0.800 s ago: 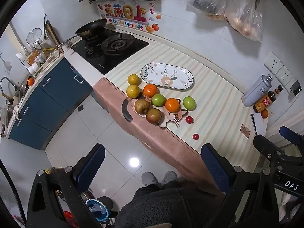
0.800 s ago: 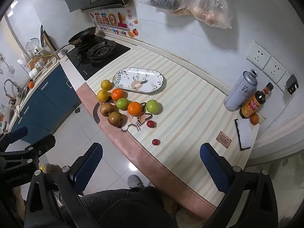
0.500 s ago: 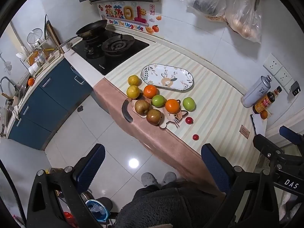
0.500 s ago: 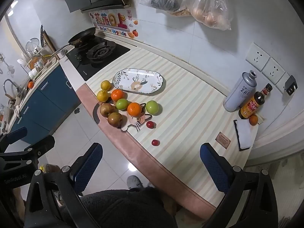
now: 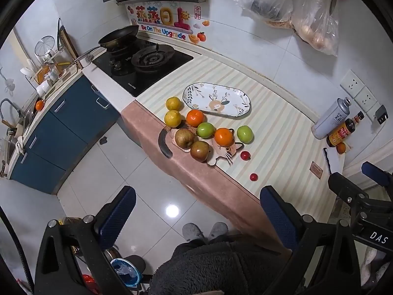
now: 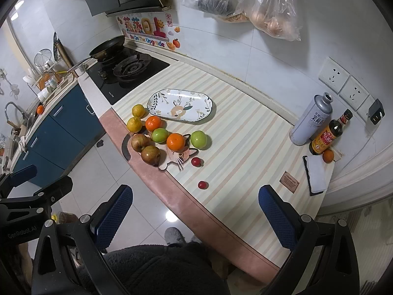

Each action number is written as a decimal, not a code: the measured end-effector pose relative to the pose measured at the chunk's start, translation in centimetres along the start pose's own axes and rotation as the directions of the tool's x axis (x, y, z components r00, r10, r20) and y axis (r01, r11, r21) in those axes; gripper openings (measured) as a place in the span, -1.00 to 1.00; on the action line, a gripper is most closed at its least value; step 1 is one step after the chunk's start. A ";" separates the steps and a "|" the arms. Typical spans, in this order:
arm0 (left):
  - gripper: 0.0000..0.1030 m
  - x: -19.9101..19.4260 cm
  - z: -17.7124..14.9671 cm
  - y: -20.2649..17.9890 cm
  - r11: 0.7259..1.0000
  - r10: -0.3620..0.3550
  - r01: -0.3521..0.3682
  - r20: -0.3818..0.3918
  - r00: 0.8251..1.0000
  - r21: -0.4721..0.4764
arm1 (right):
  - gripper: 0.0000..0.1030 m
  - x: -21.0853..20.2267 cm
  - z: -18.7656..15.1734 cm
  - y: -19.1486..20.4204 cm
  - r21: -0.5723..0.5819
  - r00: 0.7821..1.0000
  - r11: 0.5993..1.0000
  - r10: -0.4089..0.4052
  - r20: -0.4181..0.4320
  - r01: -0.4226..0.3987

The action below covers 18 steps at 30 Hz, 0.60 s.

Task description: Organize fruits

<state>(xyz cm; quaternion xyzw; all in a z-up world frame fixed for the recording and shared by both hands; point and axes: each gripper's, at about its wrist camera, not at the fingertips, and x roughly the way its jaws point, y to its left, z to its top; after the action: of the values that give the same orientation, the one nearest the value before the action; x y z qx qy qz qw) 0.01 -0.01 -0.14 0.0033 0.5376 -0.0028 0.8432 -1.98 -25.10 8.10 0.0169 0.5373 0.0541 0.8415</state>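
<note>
Both tongs are up high and tilted steeply down over the counter edge: the left gripper [image 5: 196, 218] has its 2 blue-padded fingers spread wide with nothing between them, only floor tile and the person's grey slippers [image 5: 205, 229] below, and the right gripper [image 6: 195, 217] is just as wide, also empty, its right finger [image 6: 275, 218] over the striped counter mat [image 6: 245, 142]. Out ahead, all the fruit sits loose on the counter, well apart from both tools. Nearest the right gripper is 1 small red fruit [image 6: 203, 184], then a second one [image 6: 196, 161] just beside a cat-shaped trivet [image 6: 178, 157]. On and around that trivet: 2 brownish apples [image 6: 150, 154] touching each other at the counter's front edge, an orange [image 6: 175, 141], a green fruit [image 6: 160, 135] touching it, and another green fruit [image 6: 199, 139] just off to the right. Behind them another orange [image 6: 153, 123] and 2 yellow citrus [image 6: 134, 124] near the stove side. The oval floral plate [image 6: 180, 98] lies just behind the cluster, with no fruit on it. Further left is the black gas hob [image 6: 127, 71] with a frying pan [image 6: 108, 44]. Far right against the wall stand a grey canister [image 6: 310, 120] and a sauce bottle [image 6: 329, 132], with 1 small orange fruit [image 6: 328, 156] beside them. 2 plastic bags [image 6: 245, 2] hang on the tiled wall.
</note>
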 end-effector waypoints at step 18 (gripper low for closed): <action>1.00 -0.8 0.4 0.5 1.000 -0.009 0.009 0.002 1.000 0.004 | 1.00 0.2 0.1 0.0 -0.001 1.000 1.000 -0.001 -0.001 0.001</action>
<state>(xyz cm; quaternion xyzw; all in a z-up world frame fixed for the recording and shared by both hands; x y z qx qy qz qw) 0.06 0.52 0.80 0.0025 0.5368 -0.0075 0.8437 -1.81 -25.03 8.01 0.0162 0.5377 0.0537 0.8412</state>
